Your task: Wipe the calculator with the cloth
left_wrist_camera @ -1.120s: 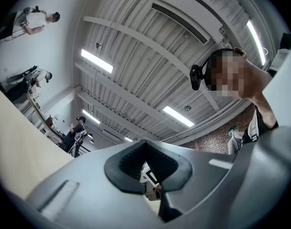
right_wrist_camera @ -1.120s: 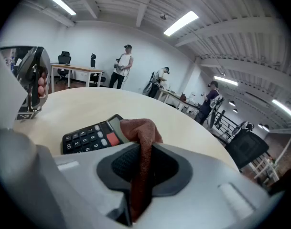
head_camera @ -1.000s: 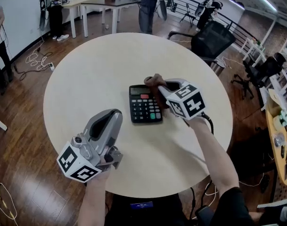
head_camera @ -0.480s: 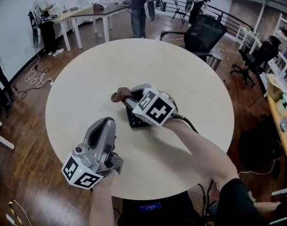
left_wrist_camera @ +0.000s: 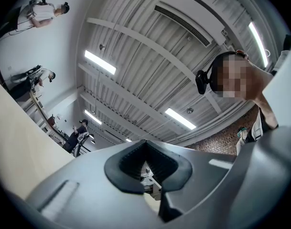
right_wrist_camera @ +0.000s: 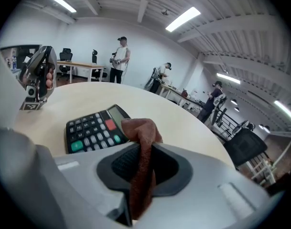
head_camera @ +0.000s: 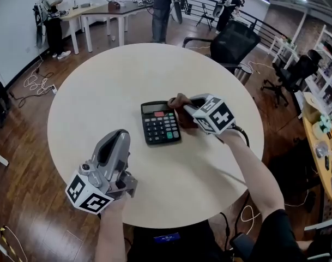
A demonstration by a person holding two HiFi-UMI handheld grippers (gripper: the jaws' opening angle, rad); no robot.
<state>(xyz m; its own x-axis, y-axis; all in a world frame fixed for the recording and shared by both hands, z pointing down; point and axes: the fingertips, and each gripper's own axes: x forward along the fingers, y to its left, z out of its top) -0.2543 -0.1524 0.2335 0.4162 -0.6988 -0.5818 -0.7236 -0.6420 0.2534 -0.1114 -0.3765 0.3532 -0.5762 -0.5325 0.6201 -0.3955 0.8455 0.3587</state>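
A black calculator (head_camera: 160, 122) with grey keys, one red key and a green one lies near the middle of the round table (head_camera: 106, 86). My right gripper (head_camera: 182, 106) is shut on a reddish-brown cloth (head_camera: 179, 101), and the cloth's bunched end sits at the calculator's upper right corner. In the right gripper view the cloth (right_wrist_camera: 141, 142) stands pinched between the jaws, just right of the calculator (right_wrist_camera: 95, 127). My left gripper (head_camera: 115, 146) hovers over the table's near left part, tilted upward, its jaws shut with nothing in them (left_wrist_camera: 146, 162).
Black office chairs (head_camera: 234, 40) stand beyond the table's far right edge. Desks (head_camera: 100, 10) and several people are at the back of the room. Cables (head_camera: 32, 81) lie on the wooden floor at the left. Shelving runs along the right.
Half a second ago the right gripper and cloth were over the calculator's left side, covering it. They have swept back right to its upper right corner. The left gripper has stayed put.
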